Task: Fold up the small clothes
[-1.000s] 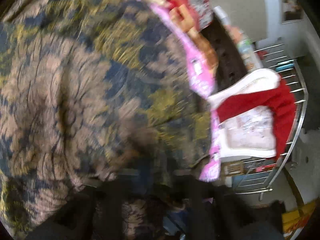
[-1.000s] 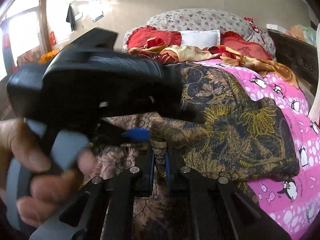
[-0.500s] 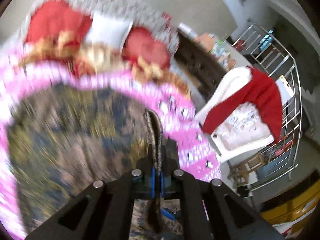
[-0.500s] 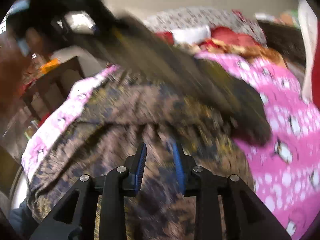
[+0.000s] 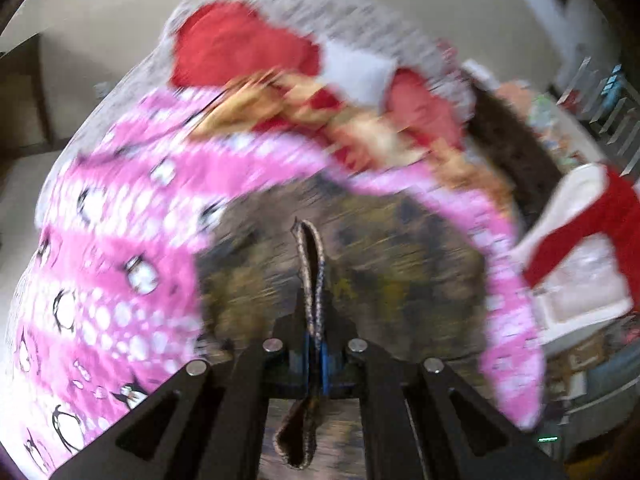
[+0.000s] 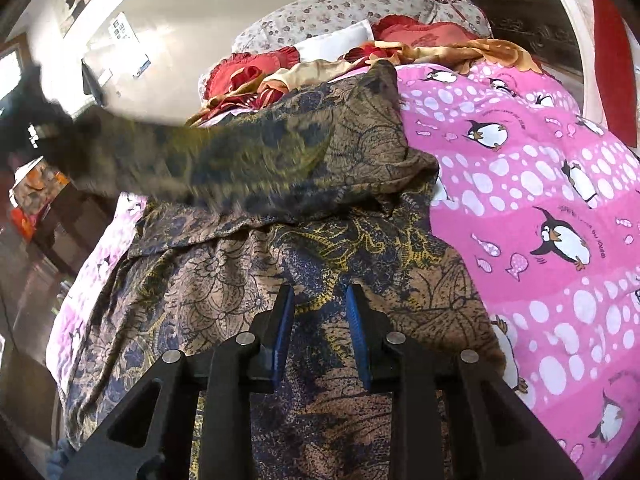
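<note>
Left wrist view: the left gripper (image 5: 314,320) has its jaws drawn nearly together, pinching a folded edge of the brown, blue and yellow patterned garment (image 5: 384,264). A narrow loop of that hem sticks up past the fingertips, and another bit of it hangs below, between the gripper's arms. The rest of the garment spreads out beyond the jaws on the pink penguin-print bedspread (image 5: 120,264), though motion blur smears its outline. Red pillows (image 5: 240,48) and a white pillow (image 5: 356,70) lie at the far end of the bed.

Right wrist view: the right gripper (image 6: 320,312) has its jaws parted to a moderate gap, with nothing between the blue pads (image 6: 285,320). The fingertips hover over, or rest on, the patterned garment (image 6: 224,280); contact cannot be judged. The cloth lies directly under and ahead of the jaws. One part of it is lifted and stretches leftward across the view, blurred, toward a dark shape at the left edge. The bedspread (image 6: 540,200) lies bare to the right.
</note>
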The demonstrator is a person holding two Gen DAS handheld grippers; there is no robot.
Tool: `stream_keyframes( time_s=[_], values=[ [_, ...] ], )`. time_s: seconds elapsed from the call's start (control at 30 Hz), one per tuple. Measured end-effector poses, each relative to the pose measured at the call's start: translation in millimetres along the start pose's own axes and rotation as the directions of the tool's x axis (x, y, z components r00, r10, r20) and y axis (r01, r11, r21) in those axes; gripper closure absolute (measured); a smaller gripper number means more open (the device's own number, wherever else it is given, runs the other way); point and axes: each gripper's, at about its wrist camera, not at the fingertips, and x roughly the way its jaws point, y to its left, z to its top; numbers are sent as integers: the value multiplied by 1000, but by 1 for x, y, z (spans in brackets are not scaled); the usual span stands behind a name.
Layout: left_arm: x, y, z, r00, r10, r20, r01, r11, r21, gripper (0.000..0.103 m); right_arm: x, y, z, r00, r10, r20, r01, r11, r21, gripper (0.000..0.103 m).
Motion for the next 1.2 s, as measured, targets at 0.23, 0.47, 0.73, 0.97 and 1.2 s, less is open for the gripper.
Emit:
stream_keyframes(
  time_s=[0.23, 0.47, 0.73, 0.97, 1.2],
  values=[
    [32, 72, -39, 993, 120, 11, -117, 984, -137, 96, -31, 12, 32, 995, -76, 62, 80, 994, -75, 83],
    [46, 28, -42, 997, -33, 72, 37, 998, -49, 79, -6, 23, 105, 973, -222, 69, 230, 960, -157, 83],
    [95, 20, -79, 990, 44, 138, -47, 999, 14, 84, 78, -27, 108, 934, -289, -212, 243, 945, -217, 96],
    [82, 57, -98, 980, -30, 199, 64, 984, -168, 100, 40, -30, 119, 910, -393, -136, 365, 911, -191, 83],
    [87, 52, -92, 980, 5, 198, 28, 986, -162, 100, 79, -3, 155, 974, -214, -72, 186, 942, -278, 86]
  ],
)
